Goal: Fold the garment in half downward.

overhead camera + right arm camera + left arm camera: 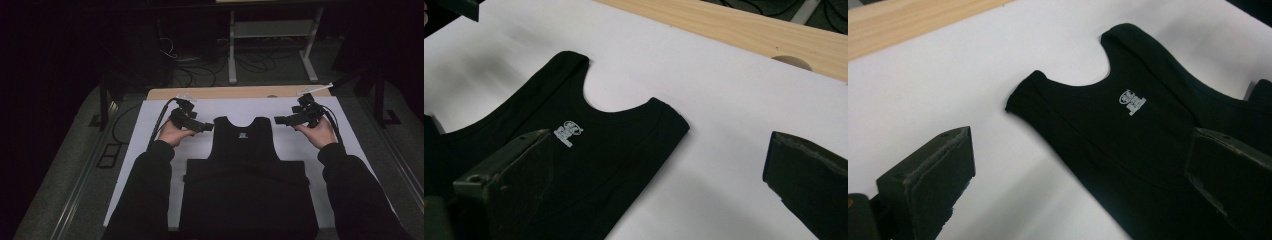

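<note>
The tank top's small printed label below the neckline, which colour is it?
White, on the black tank top; clearest in the left gripper view.

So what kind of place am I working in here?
Probably a lab or recording workspace rather than a home: a wooden table covered with a white sheet, loose cables on the dark floor behind, and a black tank top laid flat between the two hand-held grippers.

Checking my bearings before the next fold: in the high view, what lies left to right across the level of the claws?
Left claw → black tank top shoulder straps → right claw, all above the white sheet.
</note>
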`<state>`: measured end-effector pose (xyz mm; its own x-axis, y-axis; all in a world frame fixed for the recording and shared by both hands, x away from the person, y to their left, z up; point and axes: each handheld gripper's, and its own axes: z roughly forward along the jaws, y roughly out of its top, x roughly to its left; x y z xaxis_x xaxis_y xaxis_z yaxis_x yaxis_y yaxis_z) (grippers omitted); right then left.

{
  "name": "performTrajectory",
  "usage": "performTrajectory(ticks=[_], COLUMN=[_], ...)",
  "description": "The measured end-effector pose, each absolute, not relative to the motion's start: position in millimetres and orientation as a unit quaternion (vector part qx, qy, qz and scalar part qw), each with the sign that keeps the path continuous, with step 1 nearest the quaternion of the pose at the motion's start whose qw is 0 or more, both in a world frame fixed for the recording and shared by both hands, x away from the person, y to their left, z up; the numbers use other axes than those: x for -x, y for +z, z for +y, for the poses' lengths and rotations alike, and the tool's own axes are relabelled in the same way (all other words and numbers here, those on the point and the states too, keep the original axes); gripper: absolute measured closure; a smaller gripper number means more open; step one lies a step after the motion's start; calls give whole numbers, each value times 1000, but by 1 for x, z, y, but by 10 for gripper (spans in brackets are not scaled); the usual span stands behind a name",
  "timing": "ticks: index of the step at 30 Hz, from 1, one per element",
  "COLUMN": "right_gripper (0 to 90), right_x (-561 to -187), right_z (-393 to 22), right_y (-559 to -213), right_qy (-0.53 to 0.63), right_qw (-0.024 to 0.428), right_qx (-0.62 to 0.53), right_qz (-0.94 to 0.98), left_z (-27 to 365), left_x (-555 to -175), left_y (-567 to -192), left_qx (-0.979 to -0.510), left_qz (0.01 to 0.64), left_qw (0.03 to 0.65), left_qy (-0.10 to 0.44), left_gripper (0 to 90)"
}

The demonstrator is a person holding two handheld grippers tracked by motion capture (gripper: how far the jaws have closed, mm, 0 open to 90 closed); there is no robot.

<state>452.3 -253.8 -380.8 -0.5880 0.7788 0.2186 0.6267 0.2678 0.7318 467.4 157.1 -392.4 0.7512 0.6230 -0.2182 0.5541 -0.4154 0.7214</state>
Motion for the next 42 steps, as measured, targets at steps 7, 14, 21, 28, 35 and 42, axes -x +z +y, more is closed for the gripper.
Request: performTrajectory(ticks=[7,14,21,28,35,42], right_gripper=[0,0,0,38,81,134], right_x=[-462,-468,-474,-485,-490,-493], right_z=[-246,-239,-235,-231,-218,-213], right_y=[-384,-385,-385,-387,-398,-407], right_qy=[402,397,390,394,380,368], right_qw=[91,90,90,91,94,93], right_qx=[-442,-439,-442,-445,-440,-446], right_qz=[797,801,803,800,808,811], left_z=[152,147,146,140,129,124], left_x=[-476,-481,-488,-497,-503,-505], left_y=[-400,-399,-399,-403,-411,-418], left_qx=[-840,-834,-834,-827,-832,-830], left_qz=[353,358,364,373,369,370], left_qw=[410,416,411,417,412,415], left_qy=[42,47,55,59,46,49], left_gripper=[0,0,0,0,0,29])
